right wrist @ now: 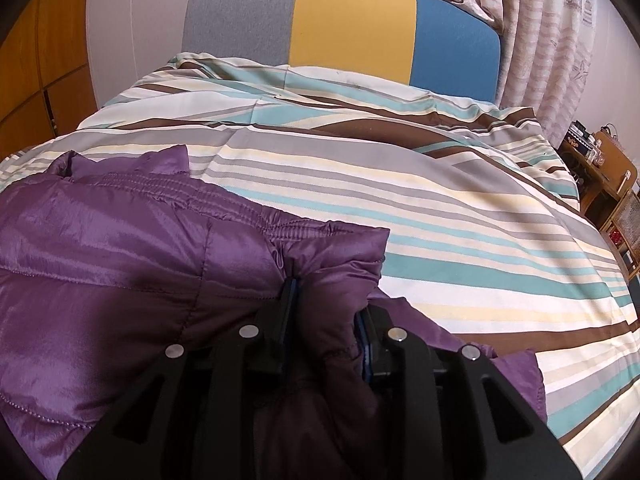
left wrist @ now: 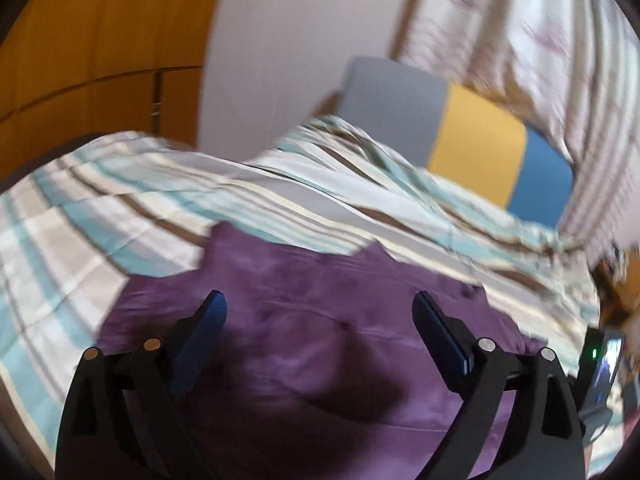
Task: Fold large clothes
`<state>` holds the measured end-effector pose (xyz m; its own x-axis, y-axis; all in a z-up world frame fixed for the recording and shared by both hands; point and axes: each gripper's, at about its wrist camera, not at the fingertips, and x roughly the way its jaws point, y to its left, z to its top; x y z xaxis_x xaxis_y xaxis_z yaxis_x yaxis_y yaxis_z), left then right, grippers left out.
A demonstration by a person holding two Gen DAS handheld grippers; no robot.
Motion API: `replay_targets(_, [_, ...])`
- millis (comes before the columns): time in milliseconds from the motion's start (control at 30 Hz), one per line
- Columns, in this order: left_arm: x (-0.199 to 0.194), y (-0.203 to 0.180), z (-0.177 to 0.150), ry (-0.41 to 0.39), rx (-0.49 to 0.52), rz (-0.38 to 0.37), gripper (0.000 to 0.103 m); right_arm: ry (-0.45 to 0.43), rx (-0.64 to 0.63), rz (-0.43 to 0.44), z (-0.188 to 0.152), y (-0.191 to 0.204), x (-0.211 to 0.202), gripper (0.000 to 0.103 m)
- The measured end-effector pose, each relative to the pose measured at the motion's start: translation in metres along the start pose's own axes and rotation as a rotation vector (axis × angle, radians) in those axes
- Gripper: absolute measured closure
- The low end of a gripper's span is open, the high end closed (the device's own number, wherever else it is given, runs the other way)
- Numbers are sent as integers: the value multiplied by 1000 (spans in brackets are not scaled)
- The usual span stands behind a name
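Purple jacket (right wrist: 132, 256) lies on the bed, on top of a striped duvet (right wrist: 400, 184). Jacket is shiny, quilted, puffy nylon with stitched seams and a gathered elastic band along its upper edge. Right tongs (right wrist: 326, 312) clenched on a thick fold of the jacket near its right corner; puffy fabric bulges up between the black fingers, blue pads barely showing. Left tongs (left wrist: 320, 308) released, fingers spread wide, blue-padded, hovering above the jacket (left wrist: 304, 280); nothing between them. Left wrist view is motion-blurred, so jacket detail there is smeared; a dark shadow sits on the fabric under the tongs. Duvet is smooth woven cloth with teal, grey, cream and brown stripes, rumpled toward the head of the bed. Headboard (right wrist: 348, 28) is upholstered, rounded corners, in grey, yellow and blue panels. Pale patterned curtain (right wrist: 560, 40) hangs to its right. Wooden wardrobe (left wrist: 100, 40) on the left, wooden side furniture (right wrist: 608, 176) at right edge.
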<state>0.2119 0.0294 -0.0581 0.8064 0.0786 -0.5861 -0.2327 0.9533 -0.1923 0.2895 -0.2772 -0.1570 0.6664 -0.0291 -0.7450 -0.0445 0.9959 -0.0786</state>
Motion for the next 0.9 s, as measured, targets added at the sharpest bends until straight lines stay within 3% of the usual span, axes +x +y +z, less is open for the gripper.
replay_targets(100, [15, -24, -1, -7, 84, 35, 10, -1, 3, 1, 0, -1, 0, 77])
replay_targets(233, [51, -34, -13, 56, 137, 89, 10, -2, 3, -1, 0, -1, 0, 77])
replay_targets(300, [68, -25, -26, 103, 99, 67, 10, -5, 4, 2, 0, -2, 0, 76])
replay_targets(533, [80, -21, -33, 147, 77, 12, 4, -9, 0, -10, 0, 0, -1, 76])
replay_targets(567, [81, -21, -34, 149, 79, 13, 3, -18, 2, -15, 0, -1, -3, 72])
replay_targets(667, [82, -21, -34, 154, 79, 11, 3, -94, 39, -3, -3, -8, -21, 44])
replay_targets(800, [81, -20, -35, 150, 70, 2, 3, -179, 90, 24, -6, -15, -61, 46])
replay_targets(900, [81, -20, -35, 149, 70, 2, 3, -233, 121, 102, -6, -6, -91, 46])
